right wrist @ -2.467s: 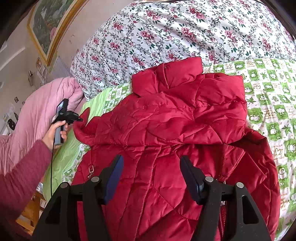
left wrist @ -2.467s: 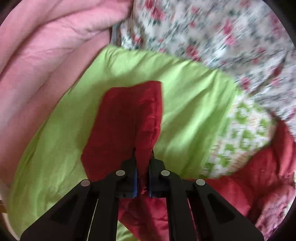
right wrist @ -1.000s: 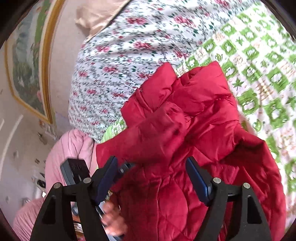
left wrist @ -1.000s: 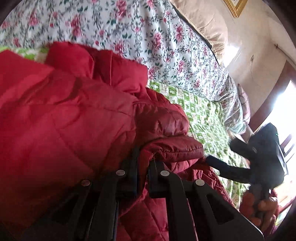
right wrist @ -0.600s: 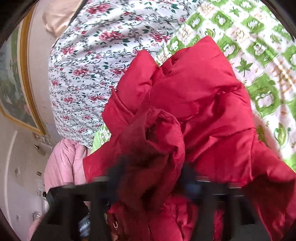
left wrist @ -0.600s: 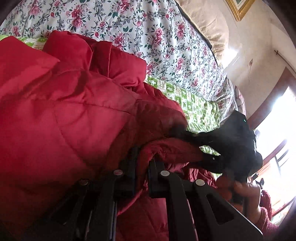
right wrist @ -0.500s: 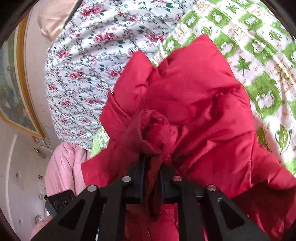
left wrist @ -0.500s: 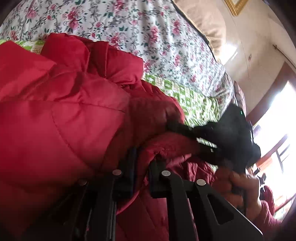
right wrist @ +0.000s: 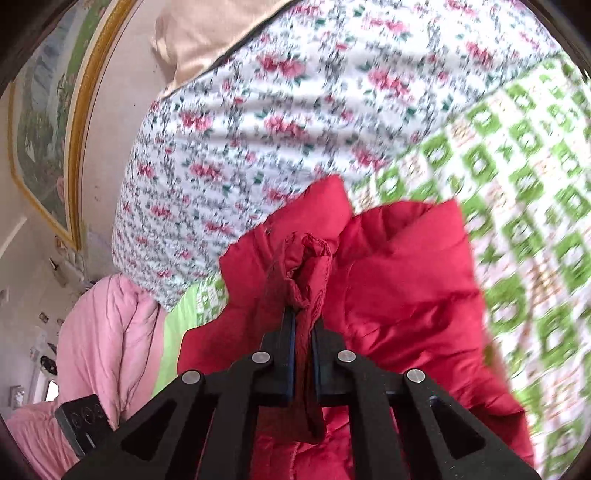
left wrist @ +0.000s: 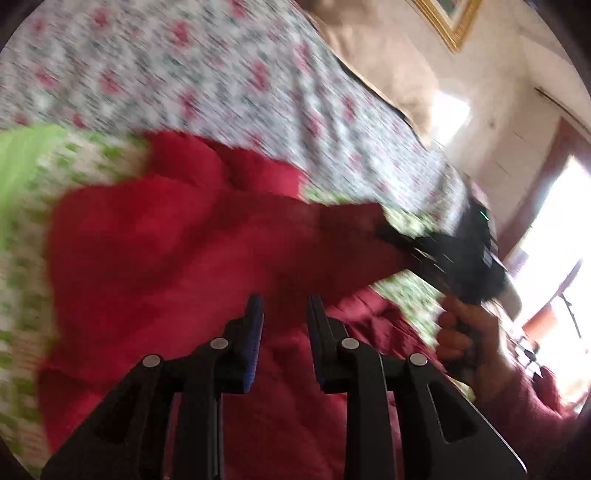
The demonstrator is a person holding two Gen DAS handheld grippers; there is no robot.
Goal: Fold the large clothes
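A red quilted jacket (left wrist: 166,240) lies spread on the bed. In the left wrist view my left gripper (left wrist: 284,310) hovers just above it. Its jaws are opening, and nothing is between them. In the right wrist view my right gripper (right wrist: 303,325) is closing on a bunched fold of the red jacket (right wrist: 406,277). Its pads press on the cloth, and the fold sticks up past the fingertips. The left wrist view shows that right gripper (left wrist: 391,236) from the side, blurred. A person's hand (left wrist: 461,332) holds it, and a stretch of jacket is pulled taut towards it.
A floral duvet (right wrist: 295,110) is heaped behind the jacket, with a beige pillow (right wrist: 207,33) on top. A green-patterned sheet (right wrist: 535,184) covers the bed to the right. A pink quilt (right wrist: 110,332) lies at the left. A framed painting (right wrist: 44,129) hangs on the wall.
My right gripper went from wide open to closed on the jacket fold that my left gripper held. My left gripper let go of it, opened and pulled back and upward.
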